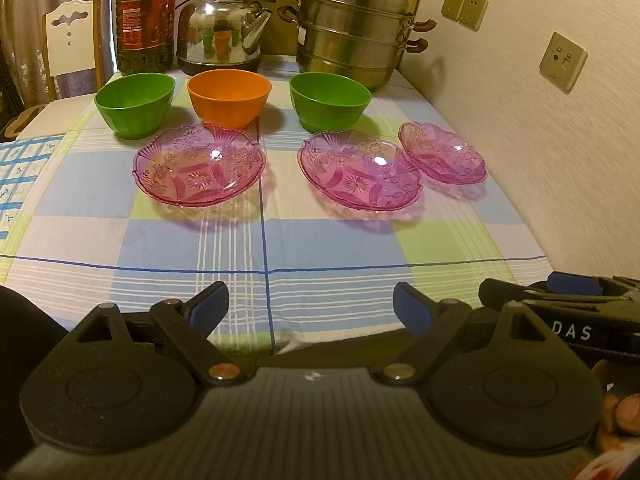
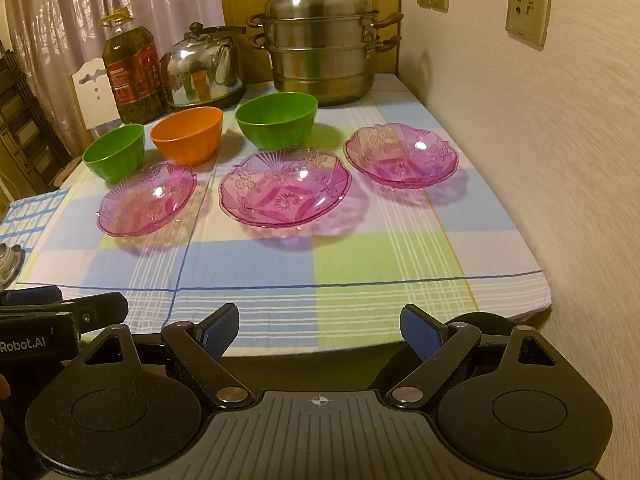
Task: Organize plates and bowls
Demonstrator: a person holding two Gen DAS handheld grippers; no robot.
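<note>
Both grippers spread wide, empty, at near bench edge – left gripper (image 1: 310,306), right gripper (image 2: 320,326). Three pink see-through patterned plates (image 2: 285,186) in a row mid-bench; behind them two green plastic bowls (image 1: 330,100) w/ orange plastic bowl (image 1: 229,96) between. Oil bottle (image 1: 145,16) top cut off in left view

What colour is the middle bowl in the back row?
Orange; the middle bowl sits between two green ones, clearest in the left wrist view.

Three bowls (image 1: 230,96) stand in a row behind three plates (image 1: 200,162).
</note>
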